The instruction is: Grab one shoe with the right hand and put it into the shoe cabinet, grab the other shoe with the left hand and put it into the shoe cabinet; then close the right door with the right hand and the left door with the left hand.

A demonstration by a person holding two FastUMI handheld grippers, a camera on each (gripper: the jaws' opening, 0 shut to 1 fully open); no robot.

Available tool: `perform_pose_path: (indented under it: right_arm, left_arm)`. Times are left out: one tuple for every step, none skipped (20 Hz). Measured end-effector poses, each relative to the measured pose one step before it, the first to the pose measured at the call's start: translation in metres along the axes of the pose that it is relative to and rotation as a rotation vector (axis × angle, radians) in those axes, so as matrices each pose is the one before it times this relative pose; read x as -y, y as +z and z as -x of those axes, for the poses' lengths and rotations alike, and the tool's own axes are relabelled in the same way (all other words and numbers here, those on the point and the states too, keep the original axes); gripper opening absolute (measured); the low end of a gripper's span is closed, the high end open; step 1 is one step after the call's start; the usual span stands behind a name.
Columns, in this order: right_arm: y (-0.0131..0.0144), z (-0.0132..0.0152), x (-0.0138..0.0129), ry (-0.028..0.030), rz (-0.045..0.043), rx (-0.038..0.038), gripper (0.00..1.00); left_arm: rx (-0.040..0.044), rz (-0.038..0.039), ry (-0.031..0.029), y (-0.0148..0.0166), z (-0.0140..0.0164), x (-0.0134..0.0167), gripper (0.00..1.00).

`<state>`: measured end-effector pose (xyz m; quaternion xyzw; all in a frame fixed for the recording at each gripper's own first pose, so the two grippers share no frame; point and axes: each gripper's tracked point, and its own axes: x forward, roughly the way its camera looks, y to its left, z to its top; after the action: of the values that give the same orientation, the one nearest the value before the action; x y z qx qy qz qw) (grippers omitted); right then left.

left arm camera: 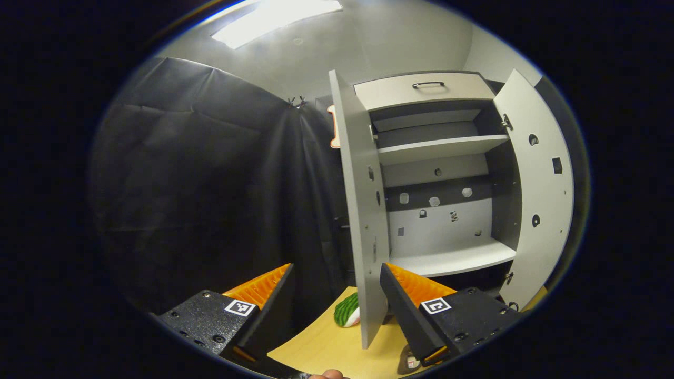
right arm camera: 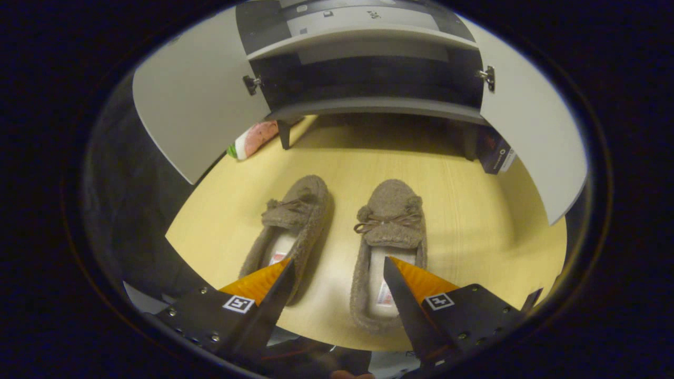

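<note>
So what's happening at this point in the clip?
A person holds a gripper in each hand before an open shoe cabinet. The right gripper is open above a pair of brown slippers on the wooden table, roughly between the left slipper and the right slipper, touching neither. The left gripper is open too, facing the cabinet with the left door and the right door swung out. The shelves hold no shoes yet.

You stand in a recording booth: black cloth wall (left arm camera: 210,184), a shoe cabinet (left arm camera: 442,173) on a pale wooden table (right arm camera: 474,210), ceiling light panel (left arm camera: 274,18).
</note>
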<state>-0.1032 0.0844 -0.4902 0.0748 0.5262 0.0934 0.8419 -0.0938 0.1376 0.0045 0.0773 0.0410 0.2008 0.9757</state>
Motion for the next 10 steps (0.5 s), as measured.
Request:
perform_pose_path:
  right_arm:
    - [0.00075, -0.00734, 0.00133, -0.00551, 0.00091, -0.00612, 1.00]
    - [0.00140, -0.00735, 0.00217, -0.00962, 0.00635, 0.00307, 0.99]
    - [0.00189, -0.00812, 0.00218, -0.00971, 0.00755, 0.00110, 0.99]
    - [0.00253, -0.00590, 0.00003, -0.00638, 0.00505, 0.00365, 0.94]
    - [0.00391, -0.00746, 0.00007, -0.00583, 0.00343, 0.00525, 0.94]
    - [0.00060, -0.00721, 0.00294, -0.01803, 0.00575, -0.00765, 0.94]
    - [0.00028, -0.00387, 0.00052, -0.00689, -0.00130, -0.01256, 0.90]
    - [0.00106, -0.00531, -0.00088, -0.00396, -0.00306, -0.01008, 0.92]
    - [0.00071, -0.00411, 0.00550, -0.02334, 0.00879, -0.00520, 0.90]
    - [-0.00205, -0.00732, 0.00314, -0.01454, 0.01006, -0.00421, 0.79]
  left_arm:
    - [-0.00663, -0.00277, 0.02455, -0.00130, 0.00126, -0.00722, 0.98]
    - [-0.00522, -0.00135, 0.02365, -0.00097, 0.00208, -0.00853, 0.98]
    - [-0.00720, -0.00149, 0.02093, -0.00210, 0.00138, -0.00524, 0.98]
    - [-0.00969, -0.00185, 0.01657, -0.00230, -0.00003, -0.00449, 0.99]
    - [-0.00872, -0.00179, 0.01469, -0.00273, 0.00187, -0.00503, 0.98]
    - [-0.00710, -0.00106, 0.01197, -0.00199, 0.00188, -0.00373, 0.99]
    - [-0.00448, 0.00120, 0.01054, -0.00116, 0.00053, -0.00324, 0.99]
    - [-0.00749, 0.00169, 0.00884, -0.00211, 0.00003, -0.00216, 0.98]
    - [-0.00689, 0.00252, 0.01037, -0.00155, -0.00013, -0.00242, 0.98]
    - [-0.00572, 0.00433, 0.00905, -0.00171, -0.00061, -0.00215, 0.98]
